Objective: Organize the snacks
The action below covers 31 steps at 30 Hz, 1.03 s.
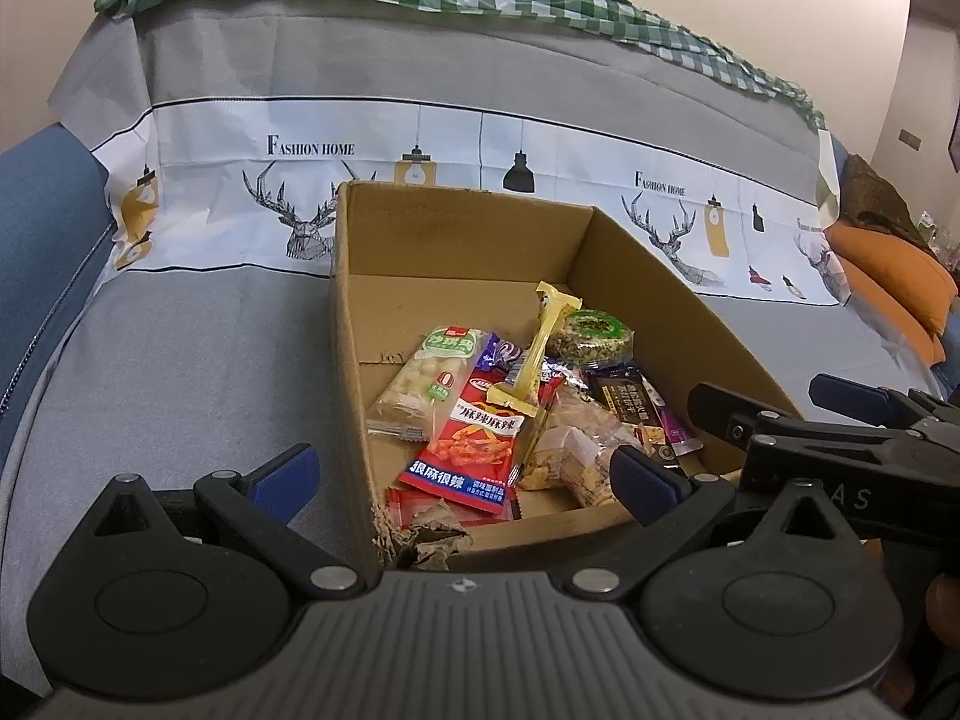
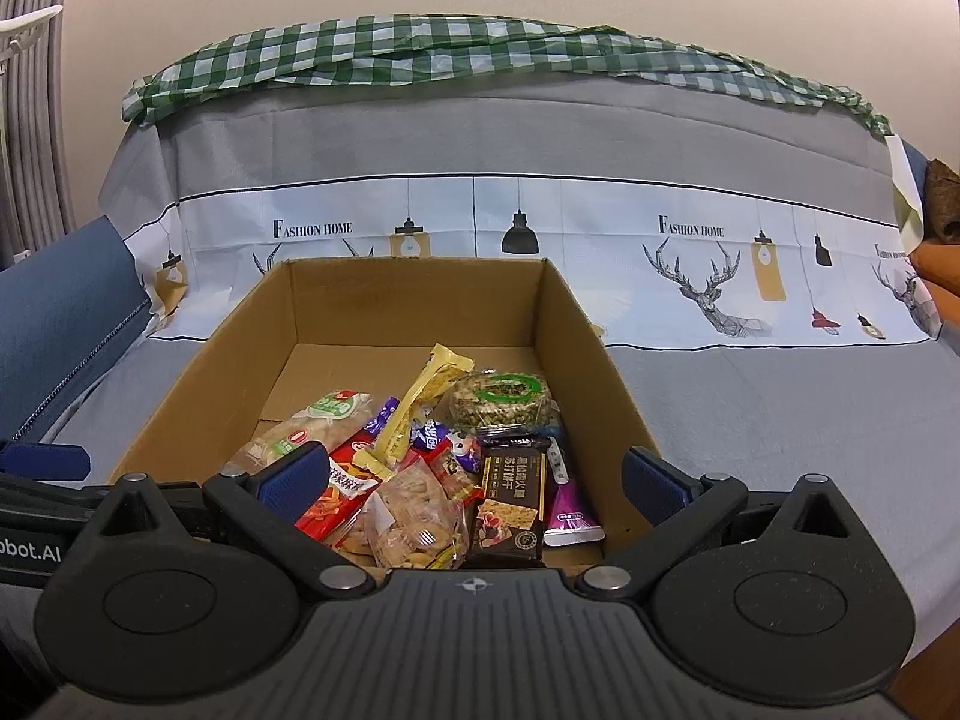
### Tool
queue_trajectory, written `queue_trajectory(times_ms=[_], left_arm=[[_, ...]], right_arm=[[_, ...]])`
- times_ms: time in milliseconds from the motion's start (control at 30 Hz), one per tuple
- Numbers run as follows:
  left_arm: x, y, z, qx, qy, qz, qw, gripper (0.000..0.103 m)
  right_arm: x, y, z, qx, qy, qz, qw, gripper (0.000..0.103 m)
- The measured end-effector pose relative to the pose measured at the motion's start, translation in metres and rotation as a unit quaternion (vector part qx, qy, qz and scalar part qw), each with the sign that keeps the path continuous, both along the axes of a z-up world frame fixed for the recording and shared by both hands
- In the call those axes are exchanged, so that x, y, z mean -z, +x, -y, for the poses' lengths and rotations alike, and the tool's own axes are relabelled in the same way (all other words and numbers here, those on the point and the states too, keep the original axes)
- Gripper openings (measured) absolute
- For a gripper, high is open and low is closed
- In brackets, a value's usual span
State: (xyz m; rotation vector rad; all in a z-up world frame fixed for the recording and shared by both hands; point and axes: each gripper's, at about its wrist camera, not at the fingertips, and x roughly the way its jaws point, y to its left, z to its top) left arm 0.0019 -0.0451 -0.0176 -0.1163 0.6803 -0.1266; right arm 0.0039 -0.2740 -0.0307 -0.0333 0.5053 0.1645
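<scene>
Box: the cardboard box (image 2: 252, 330) stands on the sofa seat (image 2: 780, 420), in front of the sofa backrest (image 2: 480, 138).
Cloth: a checked cloth (image 2: 420, 54) lies along the top of the backrest.
Snacks: all lie in the near half of the box; the far half of its floor is bare.
Stick pack (image 2: 420, 402): on top of the pile, slanting toward the far wall.
Round cake (image 2: 501, 402): right of the stick pack, by the right wall.
Bread pack (image 2: 312, 426): left of the stick pack.
Cracker pack (image 2: 513, 498): in front of the round cake.
Biscuit bag (image 2: 414, 516): left of the cracker pack, at the near wall.
Cushion (image 1: 894, 276): on the seat, well right of the box.
</scene>
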Motion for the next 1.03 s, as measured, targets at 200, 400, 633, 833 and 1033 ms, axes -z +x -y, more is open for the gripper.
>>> queue_trajectory(times_ms=[200, 400, 633, 833, 1033], left_arm=[[0.0006, -0.0005, 0.0012, 0.001, 0.001, 0.004, 1.0000, 0.103], [0.0011, -0.0004, 0.0020, 0.005, 0.002, 0.008, 1.0000, 0.103], [0.0001, -0.0015, 0.0010, 0.004, -0.003, 0.009, 0.9999, 0.103], [0.0002, 0.0005, 0.0011, 0.001, -0.005, 0.010, 0.9999, 0.103], [0.0024, 0.0053, 0.0020, -0.002, -0.005, 0.004, 1.0000, 0.103]], right_arm=[[-0.0002, -0.0002, 0.0021, 0.001, 0.003, 0.002, 1.000, 0.102], [-0.0009, -0.0004, 0.0029, 0.001, 0.004, 0.003, 1.000, 0.102], [-0.0019, -0.0007, 0.0027, 0.003, 0.007, 0.003, 1.000, 0.102], [-0.0034, -0.0010, 0.0011, 0.007, 0.009, 0.004, 1.000, 0.102], [-0.0032, 0.0006, -0.0019, 0.012, 0.007, 0.002, 1.000, 0.102]])
